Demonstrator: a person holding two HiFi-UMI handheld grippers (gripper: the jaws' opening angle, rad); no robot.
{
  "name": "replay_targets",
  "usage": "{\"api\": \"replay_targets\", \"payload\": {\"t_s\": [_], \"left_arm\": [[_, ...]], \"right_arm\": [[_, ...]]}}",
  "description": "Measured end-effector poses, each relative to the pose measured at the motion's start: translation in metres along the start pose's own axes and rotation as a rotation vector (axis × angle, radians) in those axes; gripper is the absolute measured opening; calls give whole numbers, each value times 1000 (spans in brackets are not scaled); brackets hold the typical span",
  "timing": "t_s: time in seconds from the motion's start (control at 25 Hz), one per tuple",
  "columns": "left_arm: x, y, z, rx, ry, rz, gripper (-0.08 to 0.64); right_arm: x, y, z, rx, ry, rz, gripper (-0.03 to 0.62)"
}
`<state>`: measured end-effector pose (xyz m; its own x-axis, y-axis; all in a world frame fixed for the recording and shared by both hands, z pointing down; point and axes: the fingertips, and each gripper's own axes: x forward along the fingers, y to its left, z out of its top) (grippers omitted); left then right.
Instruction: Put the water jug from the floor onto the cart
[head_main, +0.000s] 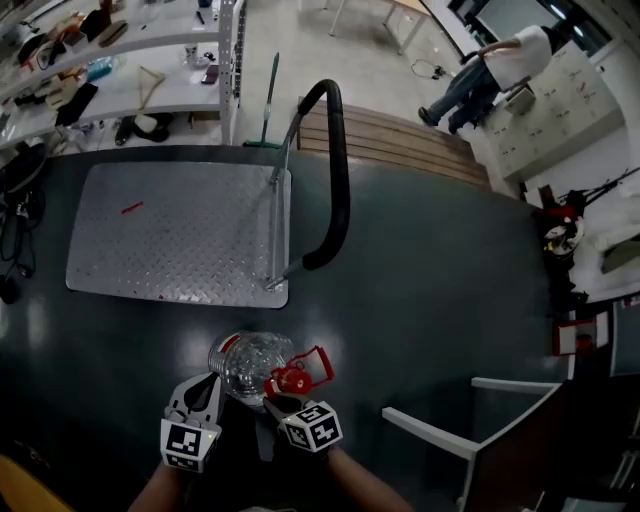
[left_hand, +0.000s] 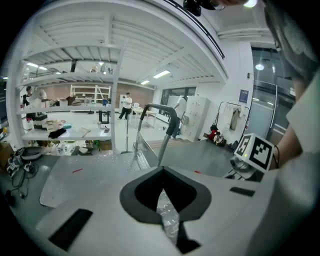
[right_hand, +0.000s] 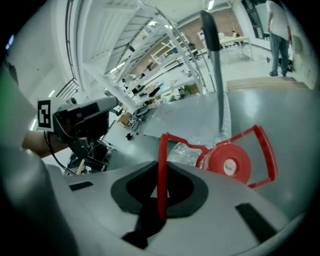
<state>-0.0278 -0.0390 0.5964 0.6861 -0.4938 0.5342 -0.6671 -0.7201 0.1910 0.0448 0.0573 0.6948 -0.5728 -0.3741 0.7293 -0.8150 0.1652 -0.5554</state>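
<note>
The water jug (head_main: 248, 362) is clear crinkled plastic with a red cap (head_main: 291, 381) and a red wire handle (head_main: 318, 366). It hangs above the dark floor, just in front of the cart's near edge. My right gripper (head_main: 283, 396) is shut on the red handle (right_hand: 162, 165), and the cap (right_hand: 230, 162) lies to its right. My left gripper (head_main: 212, 386) is on the jug's left side, with clear plastic (left_hand: 169, 220) pinched between its shut jaws. The cart (head_main: 120, 250) is a bare diamond-plate deck with a black push handle (head_main: 338, 180) at its right end.
Cluttered white shelves (head_main: 150, 85) stand beyond the cart, with a green-handled broom (head_main: 270, 95) beside them. A wooden pallet (head_main: 400, 140) lies behind the handle. A person (head_main: 495, 70) bends at cabinets far right. A white frame (head_main: 470, 420) stands at lower right, and cables (head_main: 15, 235) lie at left.
</note>
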Motion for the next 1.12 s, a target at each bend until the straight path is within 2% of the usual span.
{"api": "replay_targets", "payload": {"t_s": [0.24,0.44,0.56,0.8,1.12], "left_arm": [[-48,49,22,-12,-58,80,8],[-78,97,39,-20,-123,159,8],[-89,123,48,-18,-155,205,8],[-94,160,62,-68,-185,262,8],[-61,203,84,-127,-200,302,8]], "right_arm": [[8,90,56,-144,21,100,26],[25,119,95,-288,62,127,26],[36,127,117,-326,65,137,26],[52,131,172,-338,27,133,26],[82,101,256,-385,9,123,28]]}}
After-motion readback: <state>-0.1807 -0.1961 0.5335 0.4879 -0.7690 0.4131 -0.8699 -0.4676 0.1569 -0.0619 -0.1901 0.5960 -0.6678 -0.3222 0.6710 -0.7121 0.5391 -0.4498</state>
